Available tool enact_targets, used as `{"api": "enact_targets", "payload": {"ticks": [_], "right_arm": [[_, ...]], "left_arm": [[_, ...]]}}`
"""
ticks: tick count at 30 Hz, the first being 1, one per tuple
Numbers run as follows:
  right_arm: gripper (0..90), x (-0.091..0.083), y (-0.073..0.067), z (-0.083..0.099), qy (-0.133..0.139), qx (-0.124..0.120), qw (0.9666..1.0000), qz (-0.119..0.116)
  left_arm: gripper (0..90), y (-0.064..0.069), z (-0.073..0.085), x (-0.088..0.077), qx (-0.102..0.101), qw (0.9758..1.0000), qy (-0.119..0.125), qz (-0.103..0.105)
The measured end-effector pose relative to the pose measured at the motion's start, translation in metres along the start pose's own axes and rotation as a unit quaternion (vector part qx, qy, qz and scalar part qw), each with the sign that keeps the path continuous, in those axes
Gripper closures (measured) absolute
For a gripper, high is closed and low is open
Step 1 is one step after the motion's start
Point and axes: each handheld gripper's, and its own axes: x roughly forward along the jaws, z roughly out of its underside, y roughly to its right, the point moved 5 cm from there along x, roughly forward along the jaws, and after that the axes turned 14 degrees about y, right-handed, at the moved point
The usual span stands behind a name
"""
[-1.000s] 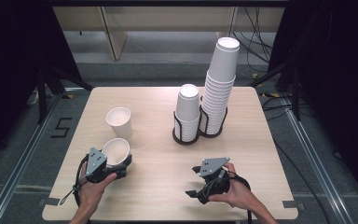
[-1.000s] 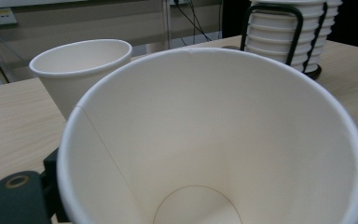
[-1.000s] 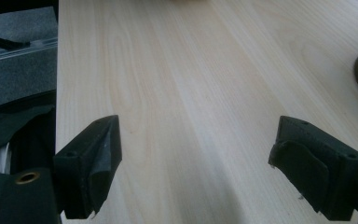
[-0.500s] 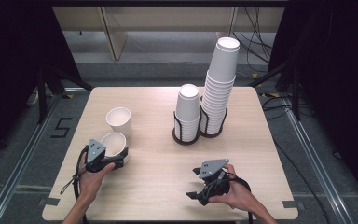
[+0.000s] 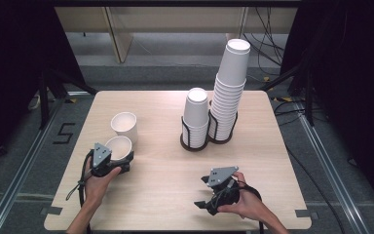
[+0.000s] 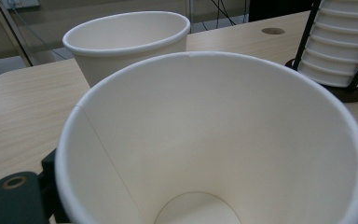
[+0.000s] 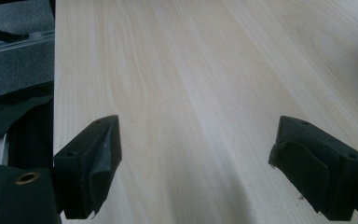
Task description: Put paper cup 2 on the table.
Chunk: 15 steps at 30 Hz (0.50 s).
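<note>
**Left gripper holds a paper cup; right gripper spread and empty**

Wooden table, pale grain, seen from above. The person's forearms enter from the near edge.

Left gripper: near the table's left side, jaws clamped on a white paper cup. The held cup is tilted, its mouth turned toward the gripper's camera; the left gripper view looks straight down its inside to the round base. Left hand wraps the gripper body from behind.

Second paper cup: upright on the table just beyond the held one. Whether the two touch cannot be told.

Right gripper: low over the near right part of the table, held in the right hand. Its jaws stand wide apart with only bare wood between them.

Toward the table's middle, two black wire cup holders stand side by side. The short stack of cups sits in the left one; the tall stack of cups sits in the right one and leans slightly.

Grey floor and cables beyond the far edge.
</note>
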Motion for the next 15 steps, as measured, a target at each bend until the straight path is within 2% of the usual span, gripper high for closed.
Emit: {"api": "enact_targets", "payload": {"ticks": [5,9,15], "right_arm": [[16.2,0.0006,-0.0003,0.0003,-0.001,0.0,1.0,-0.003],[16.2,0.0008,0.0001,0.0004,0.0,-0.005,1.0,0.0],[16.3,0.0008,-0.0003,0.0009,-0.002,0.002,1.0,-0.002]], "left_arm": [[11.3,-0.0042,-0.0004,0.0011,0.001,1.0,-0.001,-0.006],[11.3,-0.0073,-0.0052,0.003,-0.002,0.9999,0.008,-0.009],[11.3,-0.0085,-0.006,0.0059,0.0,0.9999,0.007,-0.009]]}}
